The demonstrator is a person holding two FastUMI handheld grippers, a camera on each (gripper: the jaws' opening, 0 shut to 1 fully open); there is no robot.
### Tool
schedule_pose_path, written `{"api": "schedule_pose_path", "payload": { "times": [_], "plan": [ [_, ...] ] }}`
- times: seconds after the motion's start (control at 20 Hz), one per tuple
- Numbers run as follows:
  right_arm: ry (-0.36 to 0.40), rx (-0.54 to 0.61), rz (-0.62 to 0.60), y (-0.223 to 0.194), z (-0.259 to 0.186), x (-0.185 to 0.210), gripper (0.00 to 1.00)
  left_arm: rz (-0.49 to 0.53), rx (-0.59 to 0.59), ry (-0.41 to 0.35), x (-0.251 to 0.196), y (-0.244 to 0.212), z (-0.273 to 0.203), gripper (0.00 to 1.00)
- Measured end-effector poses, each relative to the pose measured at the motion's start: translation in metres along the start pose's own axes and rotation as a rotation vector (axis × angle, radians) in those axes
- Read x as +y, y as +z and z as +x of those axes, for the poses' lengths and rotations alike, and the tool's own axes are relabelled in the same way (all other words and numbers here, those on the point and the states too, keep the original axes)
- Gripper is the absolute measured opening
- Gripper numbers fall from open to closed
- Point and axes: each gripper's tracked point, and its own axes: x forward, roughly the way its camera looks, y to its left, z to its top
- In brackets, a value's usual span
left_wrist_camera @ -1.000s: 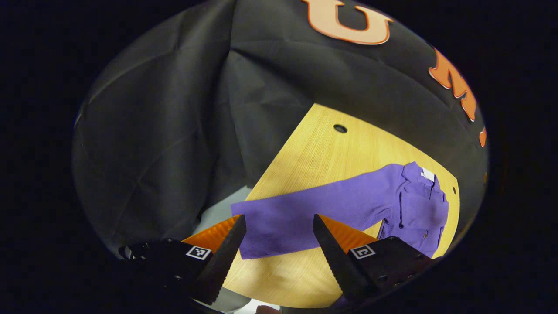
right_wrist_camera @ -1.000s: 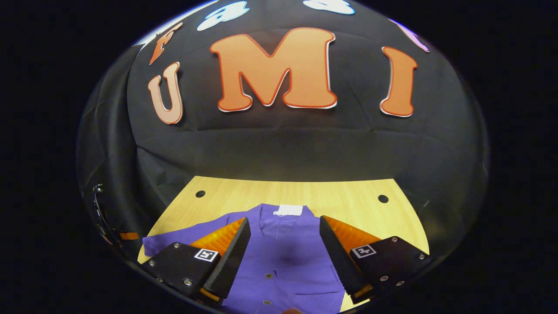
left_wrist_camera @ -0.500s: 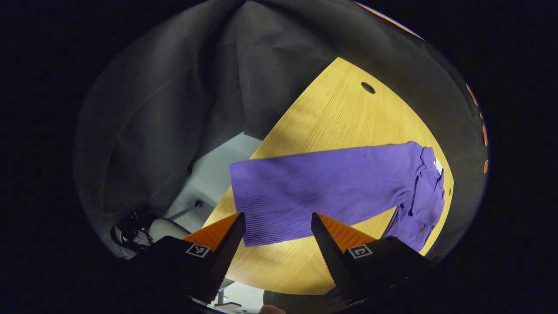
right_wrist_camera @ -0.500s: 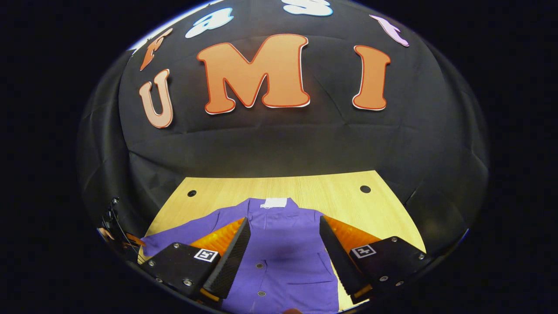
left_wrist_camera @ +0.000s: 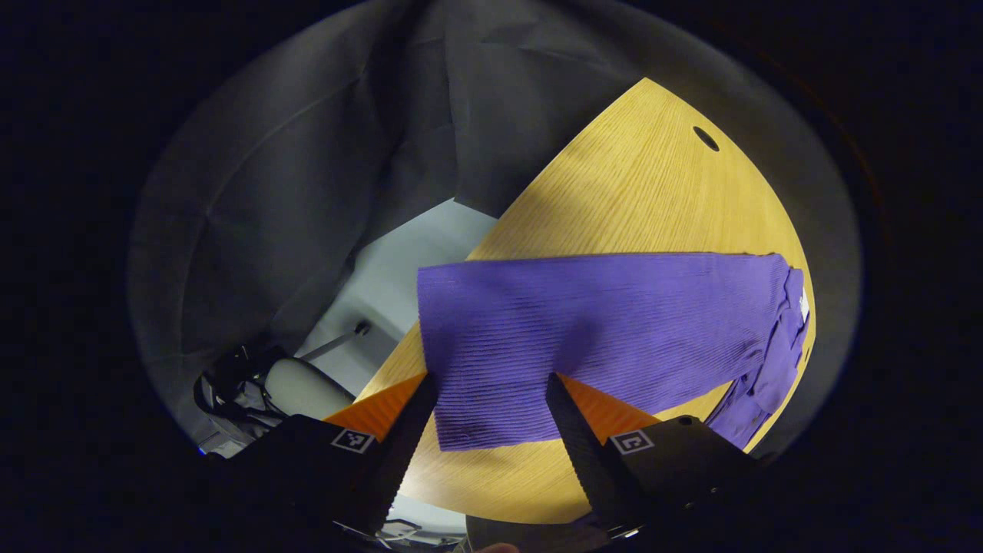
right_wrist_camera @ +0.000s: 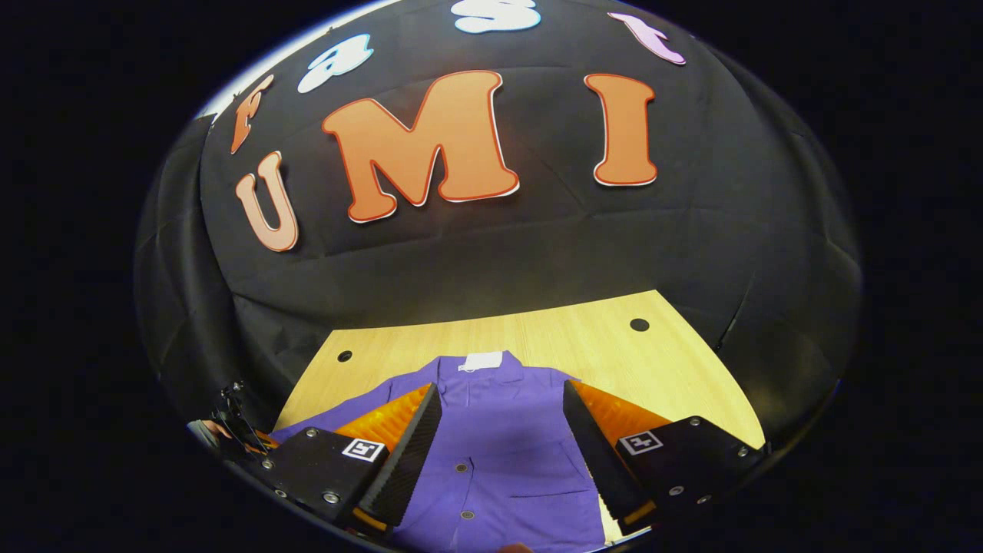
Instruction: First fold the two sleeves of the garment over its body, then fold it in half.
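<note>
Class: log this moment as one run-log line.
left gripper: open, over sleeve cuff | right gripper: open, above garment body | sleeves unfolded

Garment (right_wrist_camera: 503,453) lies flat on the table (right_wrist_camera: 584,349), collar at the far end toward the booth wall, button front running toward the near edge. Right gripper (right_wrist_camera: 499,445) sits above the garment body, jaws apart, body between them. In the left gripper view, the sleeve (left_wrist_camera: 584,330) stretches out along the table from the body at the right; its cuff end reaches the table's left edge, floor (left_wrist_camera: 399,261) beyond it. Left gripper (left_wrist_camera: 488,430) sits at the cuff end, jaws apart on either side of it. One table hole (right_wrist_camera: 639,324) far right, another (right_wrist_camera: 345,355) far left.
</note>
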Motion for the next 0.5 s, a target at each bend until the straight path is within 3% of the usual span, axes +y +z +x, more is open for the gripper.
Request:
{"api": "schedule_pose_path", "payload": {
  "times": [0.1, 0.2, 0.25, 0.35, 0.4, 0.5],
  "plan": [
    [-0.001, 0.003, 0.011, -0.003, 0.001, -0.006, 0.95, 0.021, 0.039, 0.007, -0.001, 0.003, 0.007, 0.76],
    [-0.006, 0.006, 0.013, -0.007, -0.001, -0.015, 0.95, 0.03, 0.048, -0.002, -0.004, 0.003, 0.004, 0.75],
    [-0.011, 0.008, 0.009, -0.009, -0.001, -0.018, 0.95, 0.033, 0.035, -0.011, -0.005, 0.005, 0.003, 0.64],
    [-0.015, 0.002, 0.0, -0.009, -0.002, -0.027, 0.95, 0.038, 0.03, -0.02, -0.01, 0.006, 0.003, 0.27],
    [-0.019, 0.001, -0.002, -0.01, -0.003, -0.031, 0.95, 0.054, 0.031, -0.02, -0.009, 0.006, 0.004, 0.19],
    [-0.012, -0.003, -0.002, -0.01, -0.004, -0.035, 0.95, 0.057, 0.02, -0.028, -0.011, 0.006, 0.003, 0.15]
  ]
}}
